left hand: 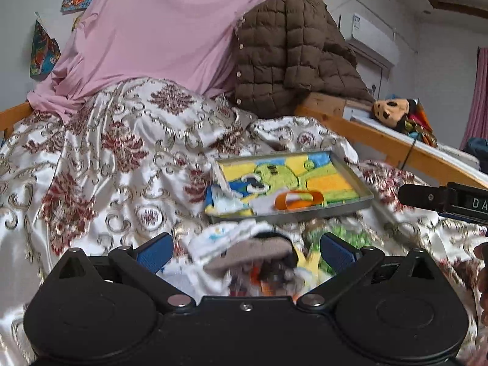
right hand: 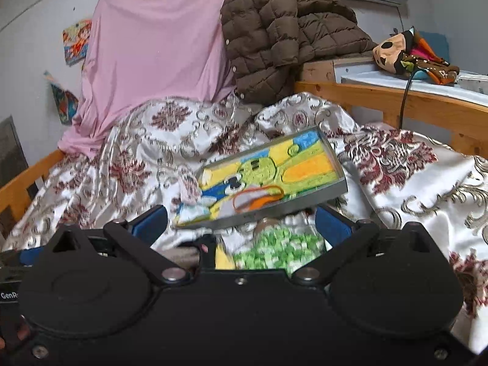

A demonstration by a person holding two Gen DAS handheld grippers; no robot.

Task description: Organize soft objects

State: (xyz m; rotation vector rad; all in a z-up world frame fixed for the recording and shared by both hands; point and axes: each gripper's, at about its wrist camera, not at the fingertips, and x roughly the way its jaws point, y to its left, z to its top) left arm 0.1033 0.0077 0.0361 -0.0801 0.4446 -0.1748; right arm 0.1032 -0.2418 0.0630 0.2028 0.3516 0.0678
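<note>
Left wrist view: the left tool (left hand: 245, 251) has its two blue-padded fingers (left hand: 155, 253) spread wide, pinching nothing, above a blurred heap of soft objects (left hand: 244, 253) lying on the bed; the heap includes one grey-brown piece, white printed cloth and a green item, though blur prevents a firm count. Just beyond the heap lies one shallow grey tray (left hand: 353, 177), lined with one bright cartoon-print towel (left hand: 283, 180) on which one orange loop (left hand: 300, 199) rests. One pink sheet (left hand: 158, 30) and one brown quilted jacket (left hand: 286, 55) hang at the head of the bed, and one plush toy (left hand: 393, 111) lies on a ledge beyond the wooden bed rail (left hand: 375, 140). The bed is covered with a white satin bedspread (left hand: 106, 158) patterned in maroon; an air conditioner (left hand: 372, 38) is mounted on the wall. The right tool's tip (left hand: 439, 199) enters from the right edge. Right wrist view: the right tool (right hand: 241, 222) is likewise spread and holds nothing, with one clear jar of green and white pieces (right hand: 283, 247) lying between its fingers. The one tray (right hand: 335, 164) sits tilted just ahead, touching the jar's top. Two colourful pictures (right hand: 76, 42) hang on the white wall.
</note>
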